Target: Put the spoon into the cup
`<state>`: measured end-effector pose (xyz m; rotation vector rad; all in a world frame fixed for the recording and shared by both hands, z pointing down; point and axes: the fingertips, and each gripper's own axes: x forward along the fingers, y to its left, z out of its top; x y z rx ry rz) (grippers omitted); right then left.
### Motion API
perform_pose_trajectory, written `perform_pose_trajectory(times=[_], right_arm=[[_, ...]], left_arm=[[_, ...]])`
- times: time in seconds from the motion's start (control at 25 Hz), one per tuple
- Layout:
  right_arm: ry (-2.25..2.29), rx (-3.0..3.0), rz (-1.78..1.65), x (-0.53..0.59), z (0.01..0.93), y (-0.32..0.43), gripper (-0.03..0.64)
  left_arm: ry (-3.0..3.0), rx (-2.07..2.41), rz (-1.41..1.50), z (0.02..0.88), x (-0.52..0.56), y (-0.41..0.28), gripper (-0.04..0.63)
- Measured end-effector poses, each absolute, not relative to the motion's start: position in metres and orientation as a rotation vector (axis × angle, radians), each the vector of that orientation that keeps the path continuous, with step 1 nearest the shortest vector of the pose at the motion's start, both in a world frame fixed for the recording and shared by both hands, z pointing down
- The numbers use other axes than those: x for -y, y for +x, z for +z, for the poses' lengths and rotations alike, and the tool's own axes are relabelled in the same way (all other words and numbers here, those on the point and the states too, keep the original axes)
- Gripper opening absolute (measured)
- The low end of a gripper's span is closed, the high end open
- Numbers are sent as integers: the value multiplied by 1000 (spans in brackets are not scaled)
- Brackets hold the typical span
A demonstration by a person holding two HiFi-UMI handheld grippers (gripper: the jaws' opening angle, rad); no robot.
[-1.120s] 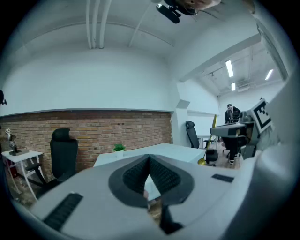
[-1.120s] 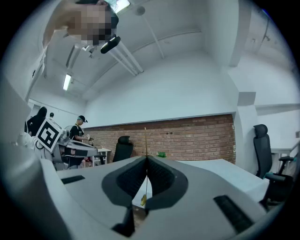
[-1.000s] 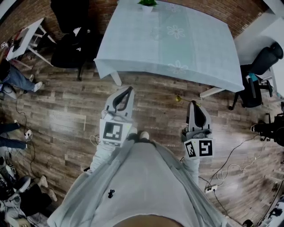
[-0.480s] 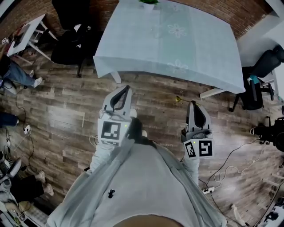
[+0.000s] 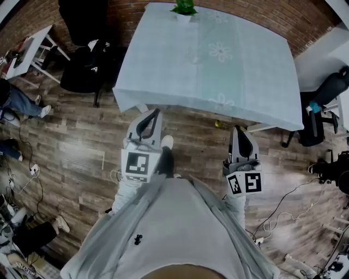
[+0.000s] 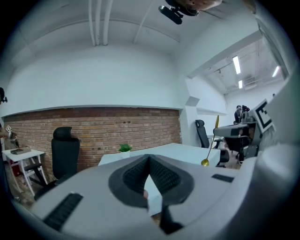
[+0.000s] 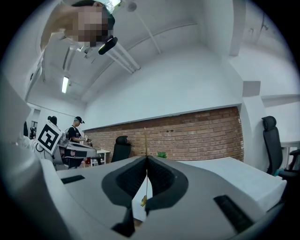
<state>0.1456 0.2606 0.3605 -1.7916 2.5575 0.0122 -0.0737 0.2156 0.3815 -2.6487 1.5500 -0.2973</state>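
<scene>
At the near edge of the surface point(image 5: 180, 71), over the plank floor point(image 5: 82, 136), we list the following.

Item one, the right tongs point(image 5: 236, 129). They are clenched on a gold spoon point(image 5: 218, 125). In the right gripper view the two pads meet on the thin handle, which stands up above the tips, while the bowl point(image 7: 144, 200) hangs below between the jaw arms. From the left gripper view we see the same spoon point(image 6: 206, 161) upright, bowl down. We judge it is carried this way so that the bowl can go first into a cup from above.

Item two, the left tongs point(image 5: 155, 113). They are closed tip to tip with nothing in them. Only the pale cloth shows through the gap behind the tips point(image 6: 149, 157). We take them to be kept free, perhaps to steady the cup.

Item three, the surface. It is covered with a light flowered cloth, and a small potted plant point(image 5: 184, 7) stands at its far edge.

Item four, the cup. We cannot make one out in any view, so the spoon is in the air, just short of the surface's near edge, and its delivery is not yet begun.
</scene>
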Motion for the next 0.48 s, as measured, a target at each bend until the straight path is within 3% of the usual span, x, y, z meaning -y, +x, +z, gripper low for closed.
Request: perform_pose_trajectory(times=[0.48], right_arm=[[-1885,-2500,15,-128,347,128,20]], left_arm=[[-2704,-1437,-289,371,-69,-85,18]])
